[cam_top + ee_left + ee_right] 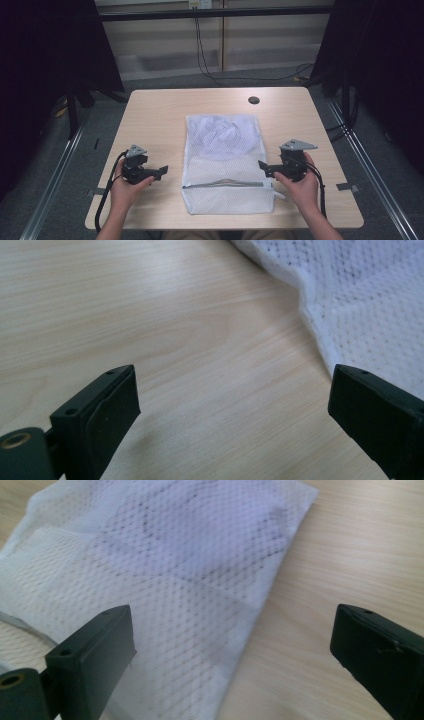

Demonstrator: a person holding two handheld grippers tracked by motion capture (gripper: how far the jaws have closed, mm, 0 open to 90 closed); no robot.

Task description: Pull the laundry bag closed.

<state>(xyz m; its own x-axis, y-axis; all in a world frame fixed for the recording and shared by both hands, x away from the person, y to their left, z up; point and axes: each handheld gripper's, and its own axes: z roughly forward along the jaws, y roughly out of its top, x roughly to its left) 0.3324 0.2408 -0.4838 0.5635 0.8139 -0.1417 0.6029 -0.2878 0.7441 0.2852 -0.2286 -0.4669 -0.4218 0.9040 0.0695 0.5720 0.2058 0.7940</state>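
A white mesh laundry bag (225, 162) lies flat in the middle of the light wooden table (150, 115), with a pale garment inside its far half and a zipper (225, 184) across its near part. My left gripper (162, 171) rests on the table to the bag's left, open and empty, jaws pointing at the bag's edge (370, 305). My right gripper (262, 167) sits at the bag's right edge, open, with the mesh (165, 565) under its left jaw and bare wood under the right one.
A small dark round cap (254, 100) lies near the table's far edge. Black curtains and frame rails flank the table, and cables hang from the back wall to the floor.
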